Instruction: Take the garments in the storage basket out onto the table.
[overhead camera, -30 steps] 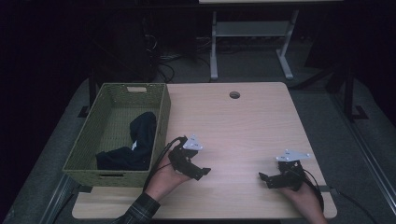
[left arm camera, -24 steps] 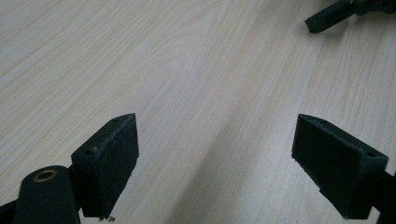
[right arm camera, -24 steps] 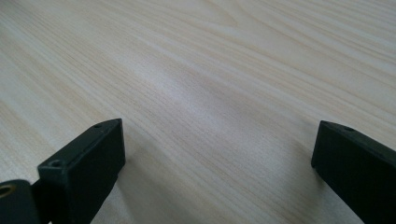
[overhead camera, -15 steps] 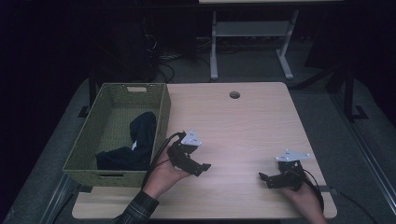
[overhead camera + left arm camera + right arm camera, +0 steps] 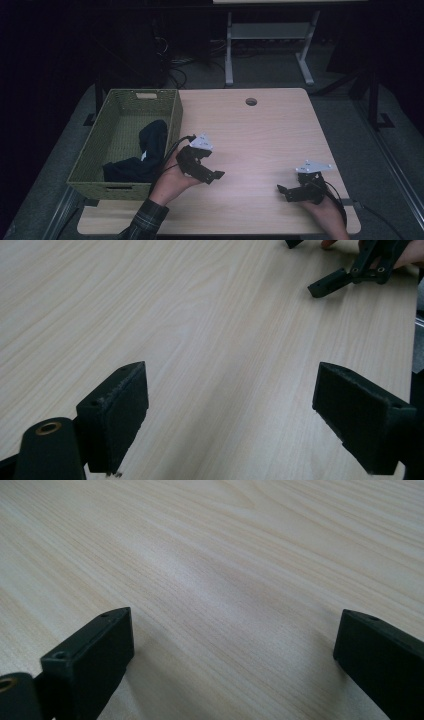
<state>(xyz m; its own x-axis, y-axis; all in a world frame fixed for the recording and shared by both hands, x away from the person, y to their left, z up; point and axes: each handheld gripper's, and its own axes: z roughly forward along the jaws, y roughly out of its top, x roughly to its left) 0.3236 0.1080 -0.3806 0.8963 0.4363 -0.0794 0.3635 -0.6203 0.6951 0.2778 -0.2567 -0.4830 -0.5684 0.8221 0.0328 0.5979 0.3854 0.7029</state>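
My left gripper (image 5: 214, 176) hovers low over the wooden table (image 5: 260, 135), just right of a green woven basket (image 5: 92, 150). Its jaws point right and stand open with nothing between them. In the left gripper view the left gripper (image 5: 230, 425) has its pads wide apart over bare wood. Near the table's front right corner my right gripper (image 5: 283, 191) rests low with its jaws pointing left, and it is open too. The right gripper view has the right gripper (image 5: 232, 655) open over bare wood. A dark cloth (image 5: 145, 150) lies bunched inside the basket.
The basket sits along the table's left edge. A round cable hole (image 5: 251, 101) lies near the far edge. A white desk frame (image 5: 265, 35) stands on the floor behind the table. The right gripper's jaws (image 5: 350, 272) appear at the top right of the left gripper view.
My left gripper has drifted a little away from me and slightly left, toward the basket. The right gripper has stayed put.
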